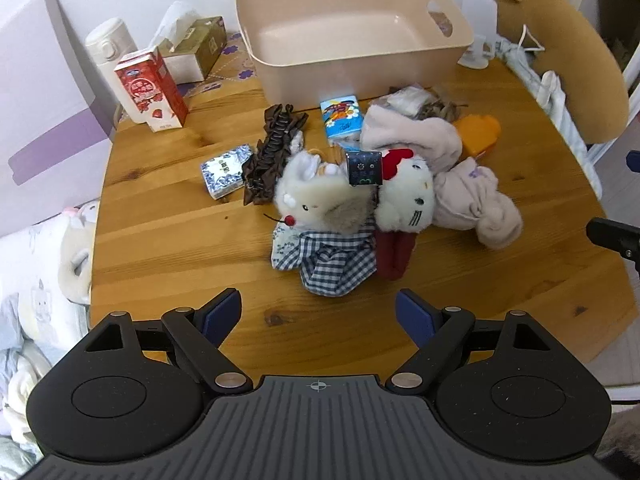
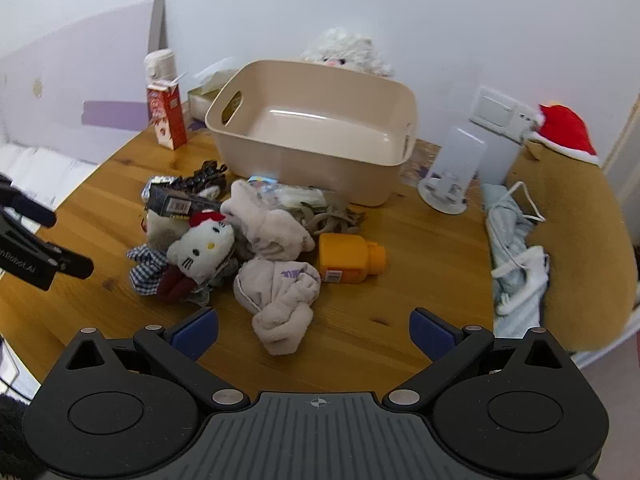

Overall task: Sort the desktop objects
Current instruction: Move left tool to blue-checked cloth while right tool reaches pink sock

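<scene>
A pile of small objects lies mid-table in front of an empty beige bin [image 1: 304,68] [image 2: 304,168]. In it are a white cat plush with a red bow [image 1: 412,196] [image 2: 200,248], a mouse plush in a checked dress [image 1: 316,204], a dark small box [image 1: 364,168] [image 2: 180,202], beige cloth bundles [image 1: 476,200] [image 2: 280,292], an orange bottle [image 1: 478,134] [image 2: 348,262], a blue tissue pack [image 1: 340,118] and a brown hair claw [image 1: 272,148]. My left gripper [image 1: 318,312] is open, short of the mouse plush. My right gripper [image 2: 314,330] is open, its fingers either side of the nearest cloth bundle's tip.
A red milk carton [image 1: 150,92] [image 2: 166,120], a white flask [image 1: 108,44] and a tissue box [image 1: 200,48] stand at the back left. A blue-white packet [image 1: 224,170] lies left of the pile. A brown plush [image 1: 560,68] [image 2: 576,240] and a clear stand [image 2: 452,176] sit right.
</scene>
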`<move>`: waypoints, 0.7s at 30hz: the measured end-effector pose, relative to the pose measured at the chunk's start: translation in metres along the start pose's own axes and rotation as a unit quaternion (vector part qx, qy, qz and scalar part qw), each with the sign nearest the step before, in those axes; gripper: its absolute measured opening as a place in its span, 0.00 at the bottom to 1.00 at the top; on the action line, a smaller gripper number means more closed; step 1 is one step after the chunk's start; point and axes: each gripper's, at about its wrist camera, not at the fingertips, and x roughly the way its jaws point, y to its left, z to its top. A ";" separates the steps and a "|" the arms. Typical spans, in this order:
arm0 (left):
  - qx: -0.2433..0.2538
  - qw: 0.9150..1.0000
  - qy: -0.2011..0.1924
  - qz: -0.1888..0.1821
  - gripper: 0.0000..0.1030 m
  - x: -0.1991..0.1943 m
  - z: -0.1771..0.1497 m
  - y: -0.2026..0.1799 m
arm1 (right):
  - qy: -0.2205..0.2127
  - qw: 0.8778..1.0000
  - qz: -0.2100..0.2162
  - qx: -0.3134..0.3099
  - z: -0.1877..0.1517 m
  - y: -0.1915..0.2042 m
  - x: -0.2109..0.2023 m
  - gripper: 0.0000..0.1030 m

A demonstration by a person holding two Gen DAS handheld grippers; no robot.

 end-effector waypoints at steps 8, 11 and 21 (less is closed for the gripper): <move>-0.015 1.000 0.007 -0.003 0.83 0.034 0.016 -0.001 | 0.024 0.999 0.029 -0.014 0.003 -0.006 0.039 1.00; -0.025 1.000 0.005 -0.005 0.83 0.047 0.019 -0.001 | 0.033 0.998 0.043 -0.019 0.004 -0.007 0.054 1.00; -0.041 0.999 0.013 0.009 0.83 0.084 0.012 0.006 | 0.062 0.994 0.077 -0.041 0.003 -0.007 0.101 1.00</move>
